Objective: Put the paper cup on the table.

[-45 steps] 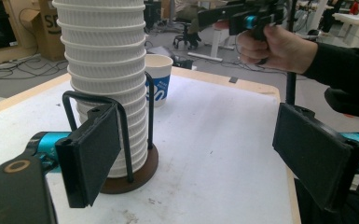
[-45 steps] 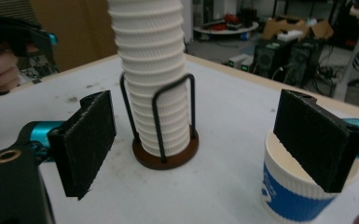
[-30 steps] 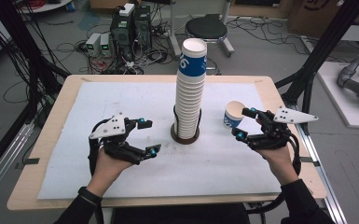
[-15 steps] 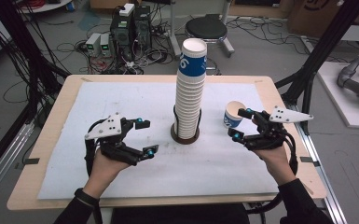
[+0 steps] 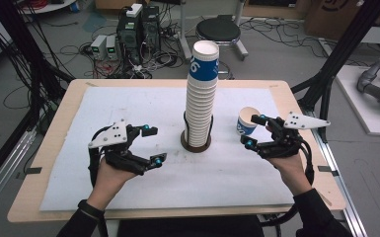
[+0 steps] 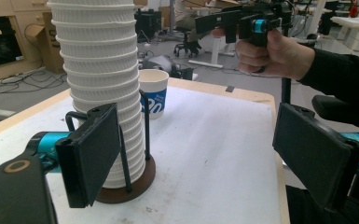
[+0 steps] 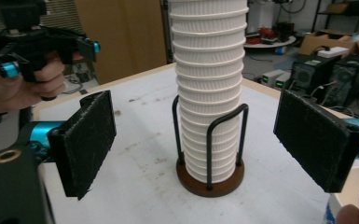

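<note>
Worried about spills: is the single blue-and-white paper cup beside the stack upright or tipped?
Upright: the single blue-and-white paper cup stands on its base, open mouth up, on the white table cover.

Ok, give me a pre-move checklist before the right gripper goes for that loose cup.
1. Right gripper fingers apart: ok, nothing between them.
2. Loose cup upright on the table: ok, mouth up, just beyond the right gripper.
3. Cup free of the stack: ok, bare mat shows between them.
4. Stack seated in its holder: ok, upright inside the wire uprights.
5. Left gripper clear of the stack: ok, open and holding nothing, on the stack's far side from the cup.
6. Cup empty: cannot tell.
</note>
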The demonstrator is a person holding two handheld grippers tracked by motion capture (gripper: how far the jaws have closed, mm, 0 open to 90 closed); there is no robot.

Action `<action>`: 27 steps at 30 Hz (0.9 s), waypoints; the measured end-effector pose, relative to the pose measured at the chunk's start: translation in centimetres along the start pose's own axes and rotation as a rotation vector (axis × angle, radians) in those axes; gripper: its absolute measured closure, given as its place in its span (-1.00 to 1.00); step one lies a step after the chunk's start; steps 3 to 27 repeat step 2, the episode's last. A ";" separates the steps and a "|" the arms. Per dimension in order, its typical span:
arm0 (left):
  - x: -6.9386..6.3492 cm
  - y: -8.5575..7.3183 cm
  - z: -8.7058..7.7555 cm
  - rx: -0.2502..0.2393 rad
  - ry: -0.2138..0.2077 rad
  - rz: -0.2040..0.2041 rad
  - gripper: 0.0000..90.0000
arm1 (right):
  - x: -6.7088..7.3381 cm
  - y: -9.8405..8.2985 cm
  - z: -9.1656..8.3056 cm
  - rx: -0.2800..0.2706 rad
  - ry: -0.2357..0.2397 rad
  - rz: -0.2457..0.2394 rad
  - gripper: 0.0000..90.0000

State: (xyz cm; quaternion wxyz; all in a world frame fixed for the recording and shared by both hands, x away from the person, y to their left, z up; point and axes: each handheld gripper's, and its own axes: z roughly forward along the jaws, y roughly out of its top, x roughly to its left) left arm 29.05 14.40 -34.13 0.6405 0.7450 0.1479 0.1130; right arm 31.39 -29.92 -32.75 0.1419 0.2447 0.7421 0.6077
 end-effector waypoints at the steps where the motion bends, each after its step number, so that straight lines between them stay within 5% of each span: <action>1: 0.0 0.0 0.0 0.001 0.000 -0.001 -0.66 | -0.1 0.0 0.0 0.000 0.007 -0.001 -0.71; 27: 0.0 0.0 0.0 0.004 0.000 -0.001 -0.66 | -0.1 0.0 0.1 -0.001 0.006 -0.002 -0.71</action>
